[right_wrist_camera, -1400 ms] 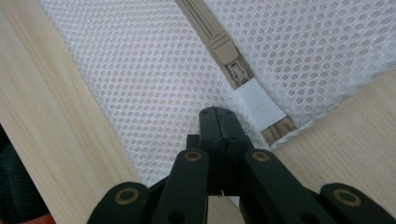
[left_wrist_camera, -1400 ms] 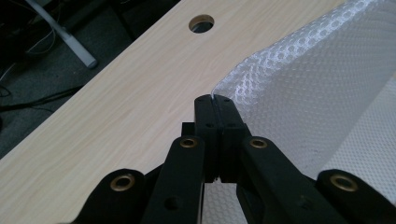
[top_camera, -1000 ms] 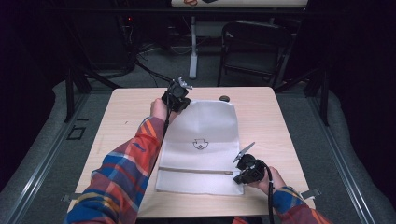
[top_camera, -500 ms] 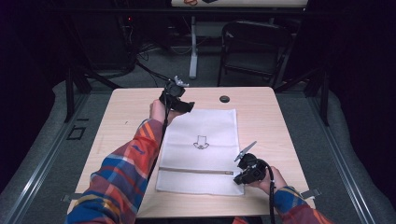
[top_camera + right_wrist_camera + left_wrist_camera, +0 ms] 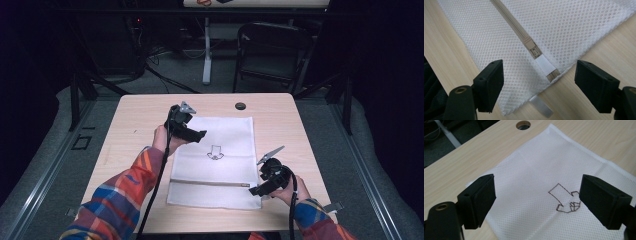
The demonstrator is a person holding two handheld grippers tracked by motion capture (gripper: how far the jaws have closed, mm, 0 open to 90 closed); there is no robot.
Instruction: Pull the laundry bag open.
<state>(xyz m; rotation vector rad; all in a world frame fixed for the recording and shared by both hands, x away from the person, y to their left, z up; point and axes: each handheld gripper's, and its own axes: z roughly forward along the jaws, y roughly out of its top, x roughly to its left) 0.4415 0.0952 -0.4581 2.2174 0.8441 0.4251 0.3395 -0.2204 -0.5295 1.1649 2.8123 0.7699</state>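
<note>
A white mesh bag (image 5: 220, 160) lies flat on the wooden table (image 5: 140, 125), with a small dark arrow-like drawing (image 5: 564, 201) on it. A beige zipper (image 5: 210, 183) crosses it near the front. My left gripper (image 5: 199, 134) hovers over the bag's far left part. Its jaws have just been opening and stand wide, nothing between them (image 5: 541, 195). My right gripper (image 5: 256, 190) sits at the bag's right edge by the zipper's end. Its jaws have also just been opening and stand apart (image 5: 543, 80) over the zipper slider (image 5: 532, 48) and white tab (image 5: 545, 65), pressing on nothing.
A round dark cable hole (image 5: 240, 106) sits in the table beyond the bag, also seen as the cable hole (image 5: 522, 124) in the left gripper view. A dark chair (image 5: 270, 50) and a stand stand on the floor behind the table. Bare wood flanks the bag on both sides.
The bag's far end, held up by the left gripper before, now lies flat. The left gripper let go and came toward the person over the bag. The right gripper opened in place.
</note>
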